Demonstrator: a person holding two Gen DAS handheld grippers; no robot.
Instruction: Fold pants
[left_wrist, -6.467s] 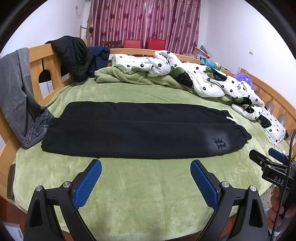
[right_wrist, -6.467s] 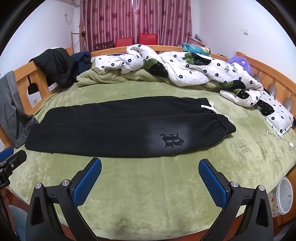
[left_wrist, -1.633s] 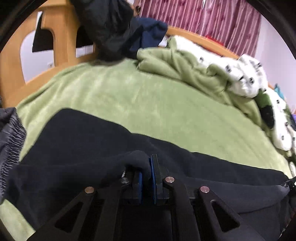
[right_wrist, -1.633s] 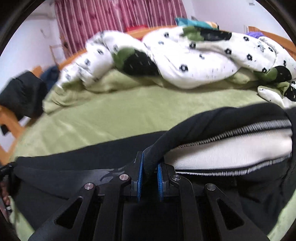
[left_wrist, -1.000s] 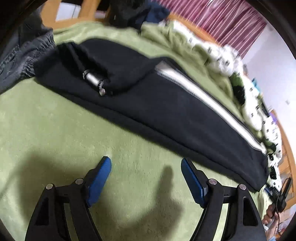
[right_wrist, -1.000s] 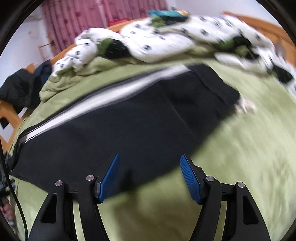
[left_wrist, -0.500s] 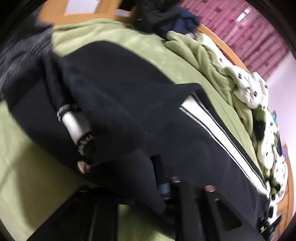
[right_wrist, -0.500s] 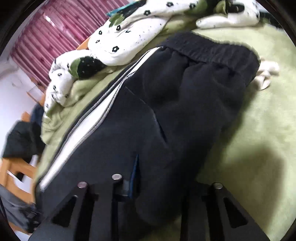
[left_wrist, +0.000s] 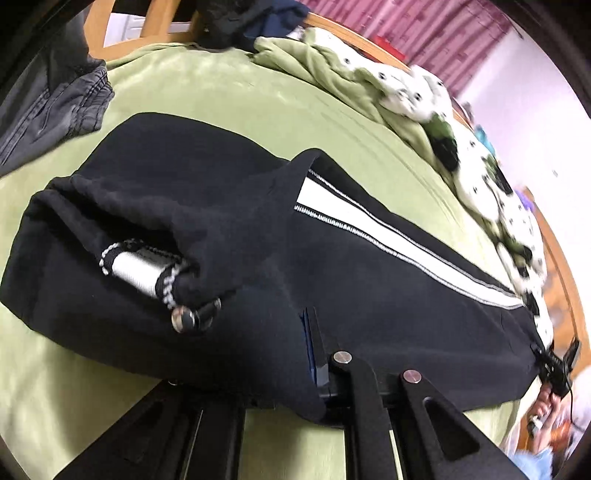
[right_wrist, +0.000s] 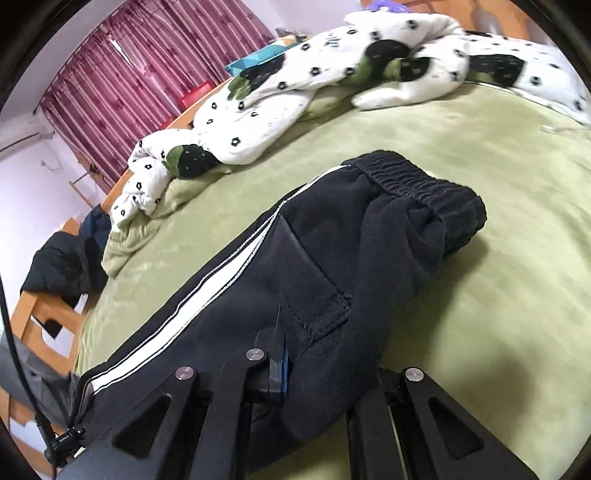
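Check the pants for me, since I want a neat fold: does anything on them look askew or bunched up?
Yes. On the black pants, the cuff end is bunched, with the striped hem curled into a roll. The waistband is humped and rumpled, not flat. Both the left gripper and right gripper have fabric between their fingers.

A wooden-framed bed (left_wrist: 155, 22) carries everything, its top covered by a green plush blanket (right_wrist: 517, 155). Black pants (left_wrist: 258, 229) with a white side stripe lie lengthwise along the near edge. A white flower-print quilt (right_wrist: 295, 85) is bunched along the far edge. Grey jeans (left_wrist: 55, 99) hang at the left end, and a black jacket (right_wrist: 59, 266) sits at the far left corner.
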